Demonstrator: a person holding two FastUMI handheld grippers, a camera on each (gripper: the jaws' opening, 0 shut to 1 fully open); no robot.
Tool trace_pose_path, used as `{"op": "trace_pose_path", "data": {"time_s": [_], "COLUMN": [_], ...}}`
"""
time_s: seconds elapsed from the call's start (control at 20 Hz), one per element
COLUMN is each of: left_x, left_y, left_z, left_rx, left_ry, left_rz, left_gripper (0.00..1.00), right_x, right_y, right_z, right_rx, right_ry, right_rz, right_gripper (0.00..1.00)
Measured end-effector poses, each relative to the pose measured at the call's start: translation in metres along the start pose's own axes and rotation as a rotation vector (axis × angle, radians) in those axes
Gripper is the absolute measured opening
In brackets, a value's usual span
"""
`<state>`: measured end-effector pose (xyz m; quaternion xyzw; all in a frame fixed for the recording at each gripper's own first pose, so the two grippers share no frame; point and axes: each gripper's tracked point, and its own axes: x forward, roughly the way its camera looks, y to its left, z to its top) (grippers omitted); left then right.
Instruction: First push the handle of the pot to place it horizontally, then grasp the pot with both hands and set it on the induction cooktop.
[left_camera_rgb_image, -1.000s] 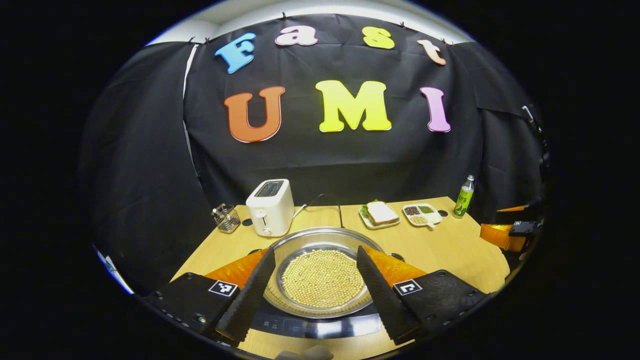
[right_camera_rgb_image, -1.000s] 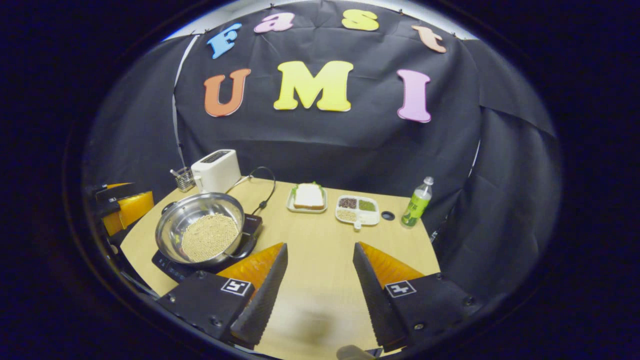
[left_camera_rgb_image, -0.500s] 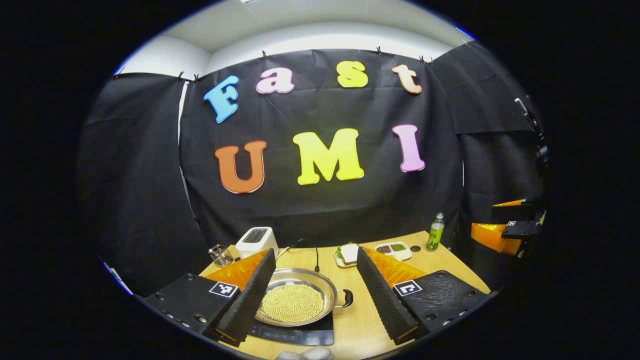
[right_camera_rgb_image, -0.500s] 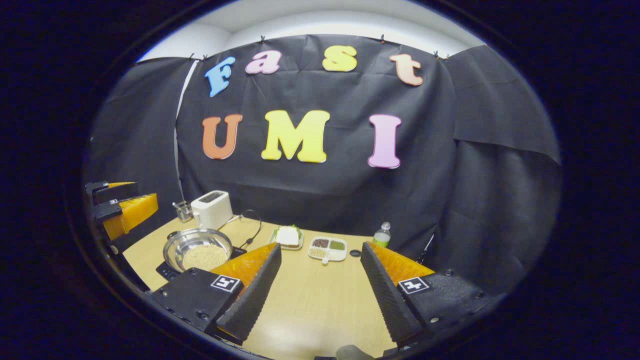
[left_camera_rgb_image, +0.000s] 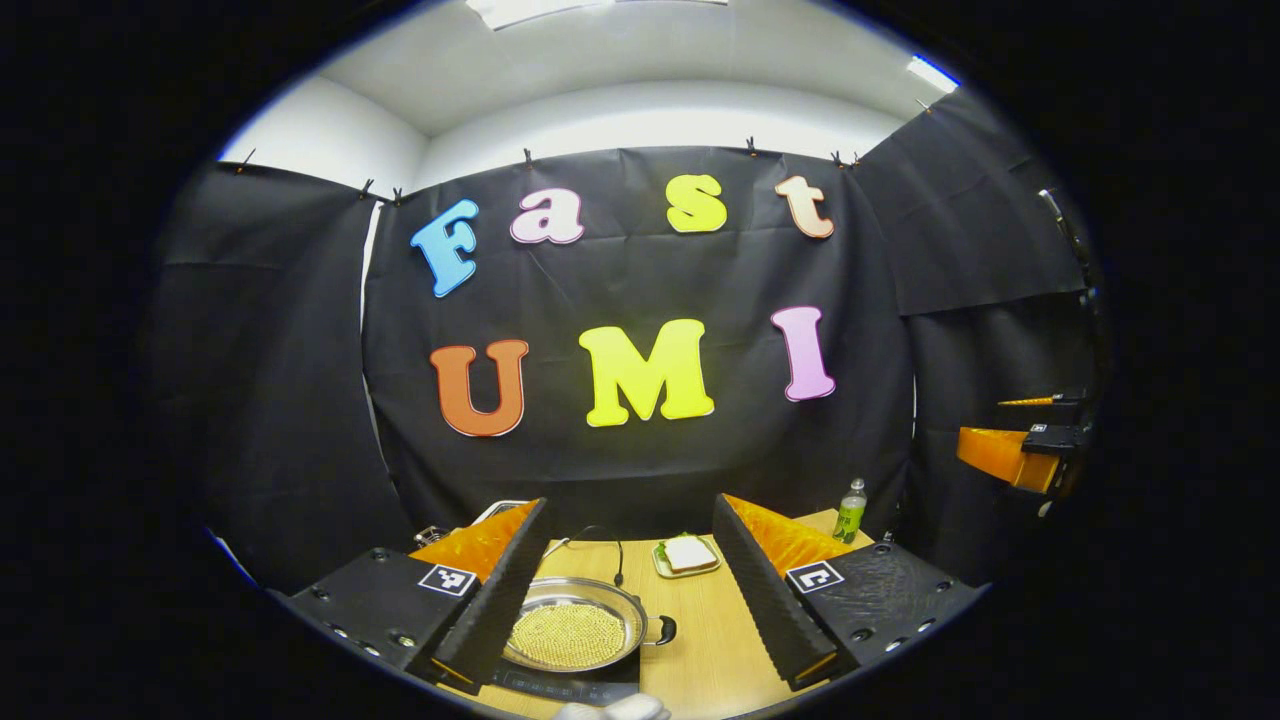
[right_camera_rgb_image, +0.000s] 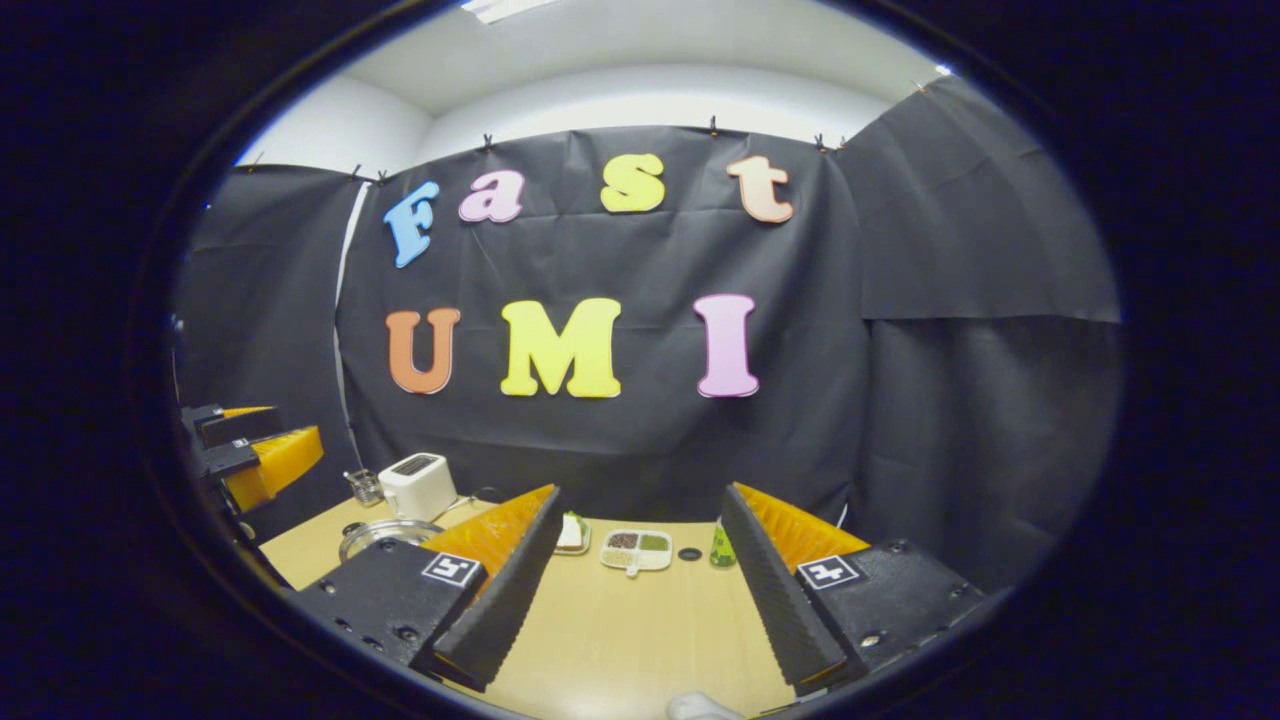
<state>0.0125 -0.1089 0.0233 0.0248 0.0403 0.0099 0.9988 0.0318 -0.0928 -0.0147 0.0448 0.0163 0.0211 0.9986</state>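
One pot (left_camera_rgb_image: 572, 636) on one cooktop (left_camera_rgb_image: 565, 686), both tools (left_camera_rgb_image: 630, 590) (right_camera_rgb_image: 640, 590) apart, empty.

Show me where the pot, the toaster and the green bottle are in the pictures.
pot (left_camera_rgb_image: 570, 636): left gripper view, on the beans inside it.
toaster (right_camera_rgb_image: 418, 487): right gripper view, on its front side.
green bottle (left_camera_rgb_image: 850, 512): left gripper view, on its body.

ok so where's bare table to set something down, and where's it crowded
The widest bare patch is the near table in front of the divided snack tray in the right gripper view. A narrower strip lies right of the pot, below the sandwich plate. The back edge is crowded: toaster, plate, tray, bottle.
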Motion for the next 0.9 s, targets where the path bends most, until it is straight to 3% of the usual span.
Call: {"op": "trace_pose_path", "data": {"time_s": [0.9], "left_x": [0.0], "left_y": [-0.005], "left_z": [0.01], "left_rx": [-0.007], "left_ry": [-0.002], "left_rz": [0.017], "left_gripper": [0.97], "right_x": [-0.009], "right_y": [-0.032], "right_z": [0.007], "right_rx": [0.042], "right_ry": [-0.017], "right_rz": [-0.035], "right_gripper": [1.0]}}
